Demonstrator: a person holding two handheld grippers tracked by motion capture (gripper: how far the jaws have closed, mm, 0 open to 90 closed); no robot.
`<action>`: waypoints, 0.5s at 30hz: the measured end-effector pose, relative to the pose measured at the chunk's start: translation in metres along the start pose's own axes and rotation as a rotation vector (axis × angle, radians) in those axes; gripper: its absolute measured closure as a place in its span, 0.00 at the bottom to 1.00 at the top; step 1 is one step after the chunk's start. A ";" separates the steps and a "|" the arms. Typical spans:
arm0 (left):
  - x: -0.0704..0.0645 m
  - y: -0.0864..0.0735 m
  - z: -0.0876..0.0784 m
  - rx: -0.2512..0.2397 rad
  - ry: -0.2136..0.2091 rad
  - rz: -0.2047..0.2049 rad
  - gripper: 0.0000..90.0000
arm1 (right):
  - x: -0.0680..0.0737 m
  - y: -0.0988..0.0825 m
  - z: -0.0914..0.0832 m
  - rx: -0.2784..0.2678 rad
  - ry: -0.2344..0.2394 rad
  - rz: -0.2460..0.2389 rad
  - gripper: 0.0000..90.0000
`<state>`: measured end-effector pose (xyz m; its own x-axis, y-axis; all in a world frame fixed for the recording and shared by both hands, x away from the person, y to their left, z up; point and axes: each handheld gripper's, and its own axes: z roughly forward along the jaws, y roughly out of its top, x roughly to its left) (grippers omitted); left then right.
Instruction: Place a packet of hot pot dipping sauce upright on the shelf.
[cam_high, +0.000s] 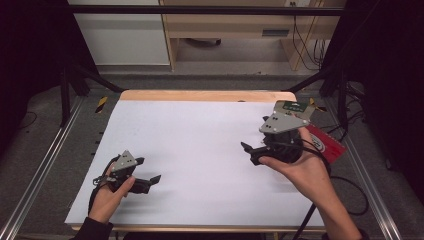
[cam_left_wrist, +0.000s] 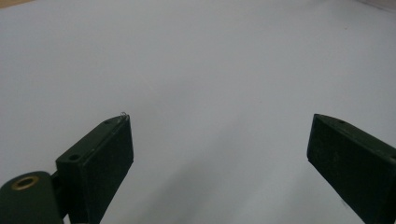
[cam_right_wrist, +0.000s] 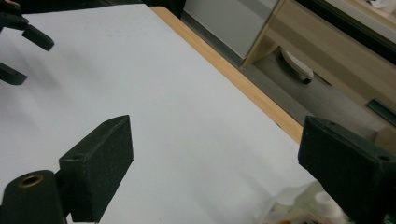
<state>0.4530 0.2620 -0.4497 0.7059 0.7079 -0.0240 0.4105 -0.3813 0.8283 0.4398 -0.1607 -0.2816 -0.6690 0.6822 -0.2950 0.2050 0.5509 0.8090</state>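
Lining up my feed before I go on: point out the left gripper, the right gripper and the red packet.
left gripper (cam_high: 150, 169), high view, between its open jaw tips
right gripper (cam_high: 249, 153), high view, between its jaw tips
red packet (cam_high: 327, 143), high view, its red face by the table's right edge

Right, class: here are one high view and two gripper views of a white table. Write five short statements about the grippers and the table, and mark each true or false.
1. Both grippers have their jaws open. True.
2. The left gripper grips a red packet. False: its jaws are empty above the white table.
3. The right gripper is held higher above the table than the left. True.
4. A red packet lies at the table's right edge. True.
5. The packet lies between the right gripper's jaws. False: it lies behind the right hand.
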 end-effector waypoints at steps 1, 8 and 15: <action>0.000 0.000 0.000 0.000 0.001 -0.001 0.08 | 0.003 0.000 0.004 -0.001 0.009 0.004 0.12; 0.001 0.000 0.000 0.000 0.003 -0.001 0.08 | 0.024 -0.009 0.028 0.030 0.059 0.008 0.12; 0.001 0.000 0.000 0.001 0.003 0.000 0.08 | 0.039 -0.026 0.050 0.060 0.103 0.034 0.12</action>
<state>0.4531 0.2626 -0.4494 0.7041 0.7098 -0.0218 0.4107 -0.3820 0.8279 0.4438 -0.1245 -0.3396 -0.7299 0.6497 -0.2122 0.2690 0.5585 0.7847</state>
